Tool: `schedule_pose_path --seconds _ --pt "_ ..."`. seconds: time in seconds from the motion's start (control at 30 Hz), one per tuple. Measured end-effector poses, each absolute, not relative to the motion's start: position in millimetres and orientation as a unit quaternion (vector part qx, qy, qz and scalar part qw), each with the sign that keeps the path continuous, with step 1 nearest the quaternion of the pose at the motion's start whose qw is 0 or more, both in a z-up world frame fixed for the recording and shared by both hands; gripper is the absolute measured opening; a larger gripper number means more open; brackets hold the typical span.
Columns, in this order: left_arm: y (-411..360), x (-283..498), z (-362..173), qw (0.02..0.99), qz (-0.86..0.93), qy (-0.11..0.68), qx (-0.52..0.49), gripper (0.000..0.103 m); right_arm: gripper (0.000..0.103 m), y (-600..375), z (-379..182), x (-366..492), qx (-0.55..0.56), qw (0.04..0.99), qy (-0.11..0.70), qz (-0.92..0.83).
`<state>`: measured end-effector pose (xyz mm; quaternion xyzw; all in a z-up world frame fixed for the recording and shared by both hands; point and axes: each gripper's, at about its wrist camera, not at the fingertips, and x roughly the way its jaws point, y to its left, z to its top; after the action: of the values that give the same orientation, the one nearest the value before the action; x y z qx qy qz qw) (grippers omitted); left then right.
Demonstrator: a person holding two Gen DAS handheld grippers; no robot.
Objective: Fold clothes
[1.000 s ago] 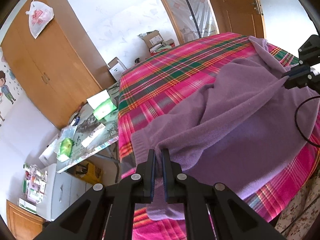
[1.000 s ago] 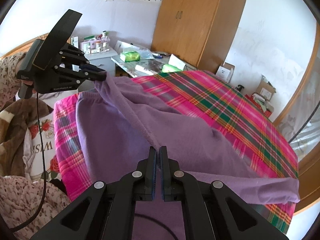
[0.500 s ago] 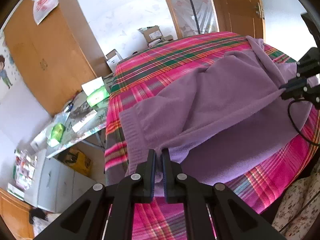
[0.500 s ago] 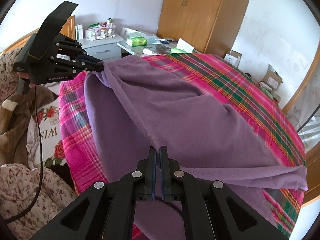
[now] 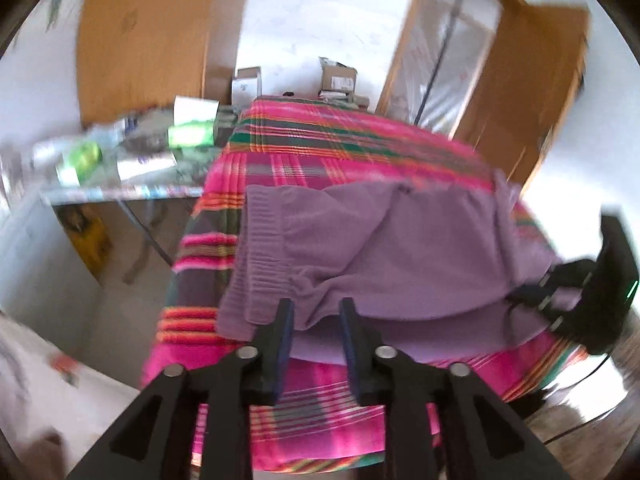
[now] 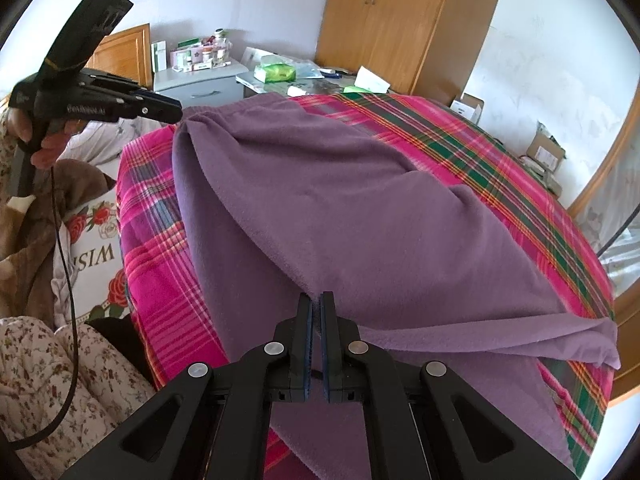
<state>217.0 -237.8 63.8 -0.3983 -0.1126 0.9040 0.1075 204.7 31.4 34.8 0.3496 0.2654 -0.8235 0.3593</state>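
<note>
Since the earlier frame, purple garment [image 5: 400, 248] has dropped flat onto plaid blanket [image 5: 320, 148]. Left gripper [image 5: 316, 308] jaws are opening, released; the waistband lies just beyond them. Right gripper [image 6: 317, 300], at the opposite edge, stays clenched on the garment's fold.

Your bed [image 6: 472, 148], covered by a pink-and-green plaid blanket [image 5: 320, 152], purple fleece garment [image 6: 340, 208] spread flat across it
</note>
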Motion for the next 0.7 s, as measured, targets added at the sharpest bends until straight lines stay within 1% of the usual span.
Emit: schedule_pose_path --seconds 0.03,0.13,0.3,0.33,0.37,0.47,0.7 --pt "-243 214 61 0.108 0.897 -0.142 -0.404 0.036 0.004 32 34 205 0.349 0.359 0.266 -0.824" --pt "-258 207 52 0.111 0.874 -0.224 -0.416 0.038 0.004 31 32 209 0.346 0.360 0.272 -0.823" --pt "-275 199 35 0.078 0.847 -0.304 -0.429 0.037 0.003 33 31 215 0.345 0.371 0.278 -0.816" --pt "-274 198 33 0.074 0.846 -0.304 -0.432 0.037 0.003 33 31 217 0.345 0.375 0.278 -0.814" --pt "-273 198 32 0.069 0.845 -0.305 -0.434 0.035 0.003 33 30 218 0.346 0.375 0.279 -0.813" --pt "-273 197 30 0.049 0.846 -0.306 -0.435 0.022 0.003 34 31 218 0.347 0.376 0.276 -0.814" --pt "-271 202 34 0.026 0.850 -0.297 -0.434 0.021 0.003 60 49 214 0.353 0.367 0.226 -0.831"
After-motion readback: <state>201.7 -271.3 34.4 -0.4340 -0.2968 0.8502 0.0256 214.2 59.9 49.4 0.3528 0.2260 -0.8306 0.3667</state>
